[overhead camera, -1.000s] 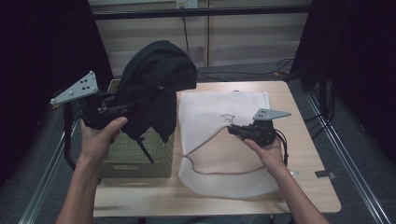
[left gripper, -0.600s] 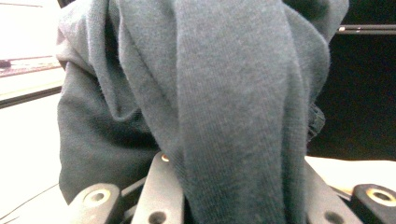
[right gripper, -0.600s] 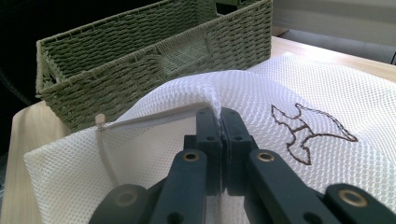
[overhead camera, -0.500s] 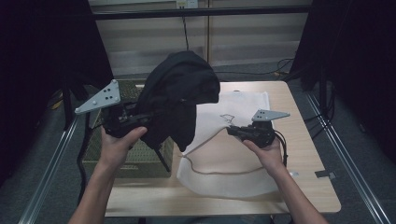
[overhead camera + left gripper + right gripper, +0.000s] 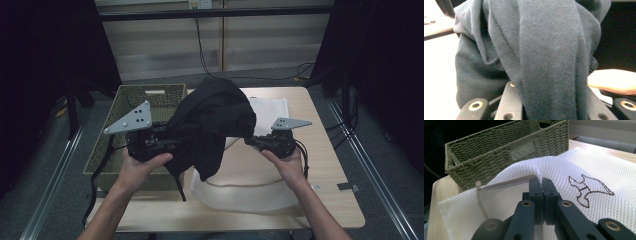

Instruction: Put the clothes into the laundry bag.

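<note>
A black knitted garment (image 5: 215,120) hangs bunched over the table's middle, held up by my left gripper (image 5: 172,142), whose fingertips it hides. In the left gripper view the grey-black fabric (image 5: 536,50) runs down between the two jaws, which are shut on it. A white mesh laundry bag (image 5: 250,187) with a brown stitched emblem (image 5: 589,188) lies on the table. My right gripper (image 5: 251,141) pinches the bag's raised edge by its zip (image 5: 506,182), jaws shut (image 5: 541,183). The garment hangs over the bag's left part and touches the right gripper's tips.
A green wicker basket (image 5: 125,100) stands at the table's left side, its wall close behind the bag (image 5: 499,152). The wooden table (image 5: 320,165) shows bare on the right, with a small tag near its right edge (image 5: 347,186). Cables trail on the floor behind.
My left gripper has carried the black garment rightwards and a little down, from above the basket to over the bag. The right gripper has stayed put on the bag's edge.
</note>
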{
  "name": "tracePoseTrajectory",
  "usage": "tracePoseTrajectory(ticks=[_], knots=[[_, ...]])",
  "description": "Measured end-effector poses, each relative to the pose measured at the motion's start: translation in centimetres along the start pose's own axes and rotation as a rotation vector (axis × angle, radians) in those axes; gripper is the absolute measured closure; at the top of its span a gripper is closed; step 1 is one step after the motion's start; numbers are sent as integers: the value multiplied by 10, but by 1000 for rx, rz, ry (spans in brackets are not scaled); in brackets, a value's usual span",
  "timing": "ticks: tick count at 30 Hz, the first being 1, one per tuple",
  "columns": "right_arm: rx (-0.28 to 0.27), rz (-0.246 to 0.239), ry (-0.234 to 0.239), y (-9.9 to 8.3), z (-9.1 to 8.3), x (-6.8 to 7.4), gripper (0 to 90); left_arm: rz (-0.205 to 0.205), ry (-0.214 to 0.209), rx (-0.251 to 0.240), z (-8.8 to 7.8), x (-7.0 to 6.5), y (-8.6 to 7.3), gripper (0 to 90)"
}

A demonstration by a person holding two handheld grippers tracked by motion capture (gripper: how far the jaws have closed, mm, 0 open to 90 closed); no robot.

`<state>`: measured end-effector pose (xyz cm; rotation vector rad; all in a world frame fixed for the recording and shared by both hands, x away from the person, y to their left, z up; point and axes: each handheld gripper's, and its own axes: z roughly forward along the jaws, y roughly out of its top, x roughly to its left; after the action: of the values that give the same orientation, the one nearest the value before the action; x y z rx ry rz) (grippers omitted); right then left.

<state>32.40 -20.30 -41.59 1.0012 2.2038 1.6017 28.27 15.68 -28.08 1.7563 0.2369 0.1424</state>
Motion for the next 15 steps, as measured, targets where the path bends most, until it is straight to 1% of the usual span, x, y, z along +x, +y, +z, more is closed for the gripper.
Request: tracePoseTrajectory(ticks=[2, 4, 6, 7, 8, 10, 12, 13, 15], knots=[[1, 2, 1, 0, 0, 1, 885, -10, -22, 1, 4, 0, -4, 754], [2, 2, 3, 1, 0, 1, 885, -8, -24, 15, 10, -1, -8, 753], [-1, 3, 3, 1, 0, 1, 885, 4, -24, 27, 17, -4, -15, 753], [0, 7, 5, 1, -1, 0, 885, 11, -33, 41, 22, -6, -18, 753], [-1, 12, 9, 1, -1, 0, 885, 6, -32, 55, 25, -7, -21, 753], [0, 14, 10, 0, -1, -1, 885, -4, -58, 69, 35, -8, -27, 753], [1, 19, 10, 0, -2, -2, 885, -13, -70, 92, 45, -9, -34, 753], [2, 20, 9, -1, -2, -2, 885, -9, -66, 111, 48, -11, -37, 753], [4, 20, 12, -1, -2, -3, 885, -14, -97, 126, 54, -12, -42, 753]])
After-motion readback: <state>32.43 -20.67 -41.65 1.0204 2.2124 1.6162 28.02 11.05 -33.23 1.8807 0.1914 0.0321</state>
